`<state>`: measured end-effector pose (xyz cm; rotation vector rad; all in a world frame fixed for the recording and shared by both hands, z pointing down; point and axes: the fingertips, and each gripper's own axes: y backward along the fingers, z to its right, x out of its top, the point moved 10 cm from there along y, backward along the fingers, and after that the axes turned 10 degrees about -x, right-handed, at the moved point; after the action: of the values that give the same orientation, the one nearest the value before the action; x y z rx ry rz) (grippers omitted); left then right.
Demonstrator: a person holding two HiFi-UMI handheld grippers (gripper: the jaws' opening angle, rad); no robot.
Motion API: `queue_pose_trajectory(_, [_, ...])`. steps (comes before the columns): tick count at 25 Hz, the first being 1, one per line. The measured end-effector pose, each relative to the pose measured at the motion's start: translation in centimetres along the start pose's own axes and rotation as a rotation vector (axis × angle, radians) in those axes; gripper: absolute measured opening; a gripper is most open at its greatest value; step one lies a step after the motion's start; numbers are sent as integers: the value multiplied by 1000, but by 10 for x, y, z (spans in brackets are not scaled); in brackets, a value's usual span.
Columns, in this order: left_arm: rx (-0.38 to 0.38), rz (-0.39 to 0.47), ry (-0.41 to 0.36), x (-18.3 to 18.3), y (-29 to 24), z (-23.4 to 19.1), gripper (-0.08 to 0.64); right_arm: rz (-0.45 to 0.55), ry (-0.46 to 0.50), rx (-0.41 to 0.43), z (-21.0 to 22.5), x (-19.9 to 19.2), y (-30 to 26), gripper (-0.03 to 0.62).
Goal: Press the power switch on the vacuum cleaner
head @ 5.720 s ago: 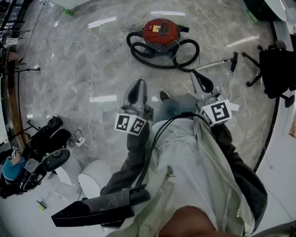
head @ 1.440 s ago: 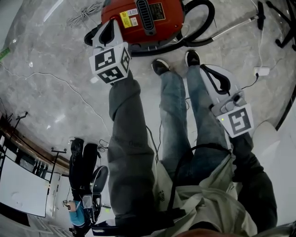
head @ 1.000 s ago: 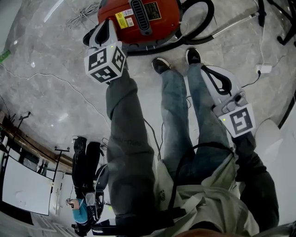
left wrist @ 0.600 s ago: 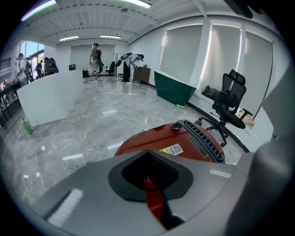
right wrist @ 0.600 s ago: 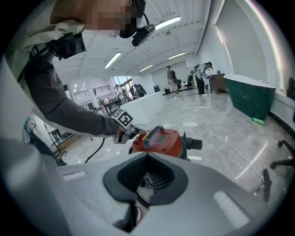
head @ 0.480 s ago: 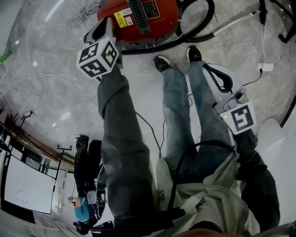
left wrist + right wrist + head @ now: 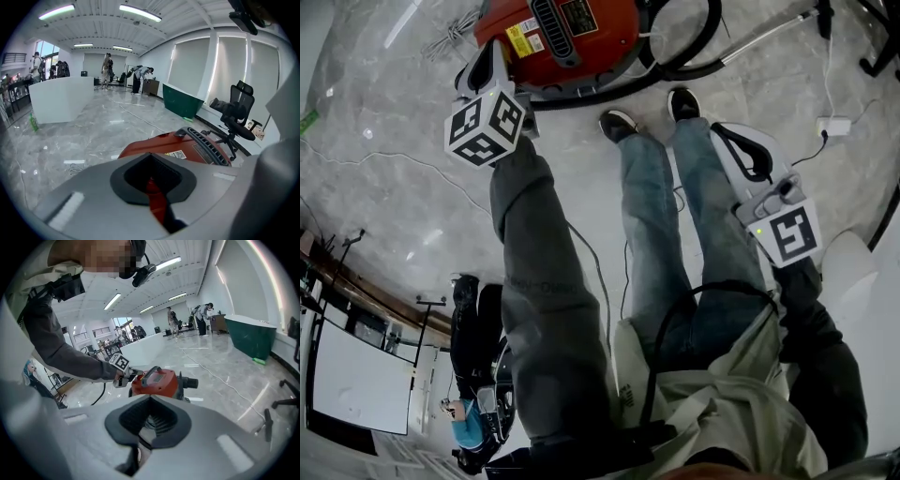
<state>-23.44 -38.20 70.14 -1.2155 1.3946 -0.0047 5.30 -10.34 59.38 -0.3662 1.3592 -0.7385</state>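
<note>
Bright, even light all round: ceiling strips (image 7: 140,13) blazing, window blinds (image 7: 234,70) glowing. Pale glare streaks on the polished floor (image 7: 384,94), upper left of the head view. Heavy fisheye bending, black corners in both gripper views; the left gripper (image 7: 150,159) looms soft, out of focus.

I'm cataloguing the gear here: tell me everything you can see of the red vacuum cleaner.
The vacuum cleaner is a glossy red canister standing on the grey marbled floor. A black ribbed grille runs along its top beside yellow and white labels. A black hose loops round it; a metal wand lies nearby. The left gripper, jaws together, is at its edge; contact is unclear.
</note>
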Motion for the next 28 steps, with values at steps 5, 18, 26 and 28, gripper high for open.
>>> queue_pose_trajectory(5, [56, 68, -22, -9, 6, 12, 5, 10, -6, 9, 5, -3, 6, 2])
queue_pose_trajectory(18, [164, 274, 109, -38, 116, 123, 5, 10, -35, 89, 14, 0, 13, 2])
queue_pose_trajectory(26, [127, 259, 136, -39, 180, 210, 5, 20, 92, 217, 3, 35, 33, 2])
queue_pose_trajectory(28, [138, 260, 120, -37, 191, 219, 5, 63, 199, 228, 4, 40, 38, 2])
